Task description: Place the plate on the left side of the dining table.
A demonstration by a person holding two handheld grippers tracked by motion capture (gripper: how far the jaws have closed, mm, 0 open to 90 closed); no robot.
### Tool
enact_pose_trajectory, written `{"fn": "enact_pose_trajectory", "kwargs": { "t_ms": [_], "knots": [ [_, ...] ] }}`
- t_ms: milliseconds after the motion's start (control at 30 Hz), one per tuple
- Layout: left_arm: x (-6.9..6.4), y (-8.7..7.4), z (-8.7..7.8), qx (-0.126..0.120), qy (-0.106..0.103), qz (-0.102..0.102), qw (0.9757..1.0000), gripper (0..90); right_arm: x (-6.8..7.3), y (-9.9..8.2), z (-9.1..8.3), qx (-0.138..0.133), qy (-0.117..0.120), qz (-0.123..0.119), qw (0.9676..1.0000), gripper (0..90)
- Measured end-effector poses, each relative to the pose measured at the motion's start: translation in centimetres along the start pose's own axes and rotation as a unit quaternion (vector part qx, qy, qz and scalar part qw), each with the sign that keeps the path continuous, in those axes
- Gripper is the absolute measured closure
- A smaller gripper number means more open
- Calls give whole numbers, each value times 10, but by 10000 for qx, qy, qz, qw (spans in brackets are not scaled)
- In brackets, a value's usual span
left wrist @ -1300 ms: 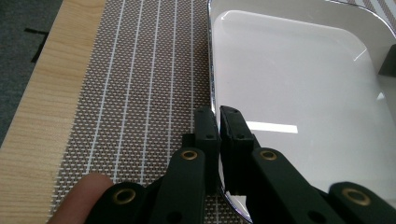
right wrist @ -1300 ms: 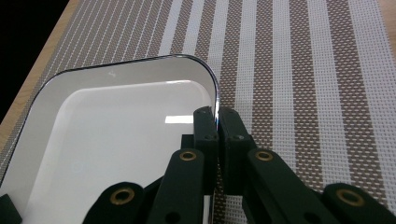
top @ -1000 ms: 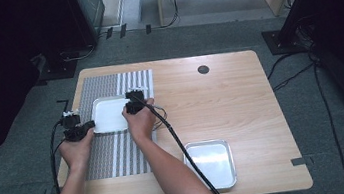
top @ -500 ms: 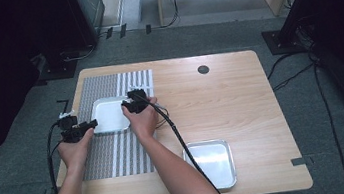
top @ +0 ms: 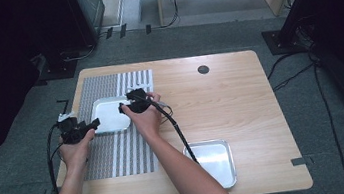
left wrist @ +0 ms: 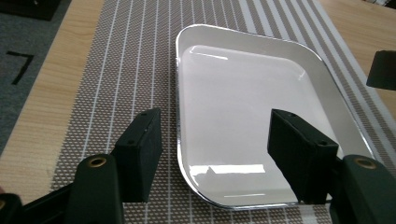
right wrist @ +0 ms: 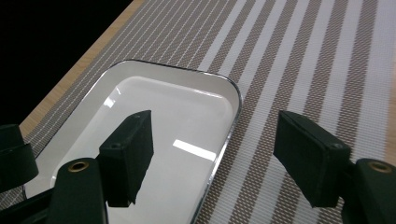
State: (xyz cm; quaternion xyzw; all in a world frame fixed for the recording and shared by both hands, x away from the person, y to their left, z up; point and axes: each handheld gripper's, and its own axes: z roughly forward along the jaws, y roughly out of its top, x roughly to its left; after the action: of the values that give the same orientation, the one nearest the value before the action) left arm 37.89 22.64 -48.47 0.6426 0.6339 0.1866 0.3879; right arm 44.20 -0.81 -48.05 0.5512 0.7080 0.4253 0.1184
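Note:
A white square tray (top: 110,114) with a shiny rim lies on the striped placemat (top: 117,154) at the table's left. My left gripper (top: 92,124) is at the tray's left edge. Its jaws have just been opening and now stand open (left wrist: 215,135), with the tray (left wrist: 252,93) rim between them, untouched by the pads. My right gripper (top: 127,106) is at the tray's right edge. Its jaws have also just been opening and stand open (right wrist: 217,135) astride the tray (right wrist: 159,107) rim, clear of it.
A second, metal tray (top: 212,161) lies near the table's front right, beside my right forearm. A black round grommet (top: 203,69) is set in the wooden table (top: 241,98) at the back. Cables trail from both grippers.
Both grippers' jaws have gone from shut on the white tray's edges to open, letting go of it. The tray has stayed in place on the placemat.

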Motion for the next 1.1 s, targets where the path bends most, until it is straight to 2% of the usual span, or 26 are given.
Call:
{"fn": "enact_pose_trajectory", "kwargs": {
  "t_ms": [200, 300, 567, 833, 1000, 1100],
  "knots": [
    [-10, -2, -9, -128, -130, 135, 9997, 276, -9, -1, -18, -73, -53, -69, 9999, 285],
    [-12, -3, -15, -245, -238, 133, 9993, 255, -16, -3, -26, -92, -88, -81, 9999, 278],
    [-16, -10, -30, -416, -355, 107, 9984, 194, -30, -11, -52, -130, -43, -283, 9995, 253],
    [-28, -22, -43, -469, -558, 206, 9971, 170, -42, -19, -78, -223, -10, -380, 9990, 237],
    [-36, -26, -51, -533, -588, 261, 9965, 139, -50, -22, -98, -302, 10, -454, 9985, 232],
    [-40, -30, -56, -578, -671, 243, 9958, 137, -54, -24, -107, -362, 12, -457, 9983, 231]
  ]
}}
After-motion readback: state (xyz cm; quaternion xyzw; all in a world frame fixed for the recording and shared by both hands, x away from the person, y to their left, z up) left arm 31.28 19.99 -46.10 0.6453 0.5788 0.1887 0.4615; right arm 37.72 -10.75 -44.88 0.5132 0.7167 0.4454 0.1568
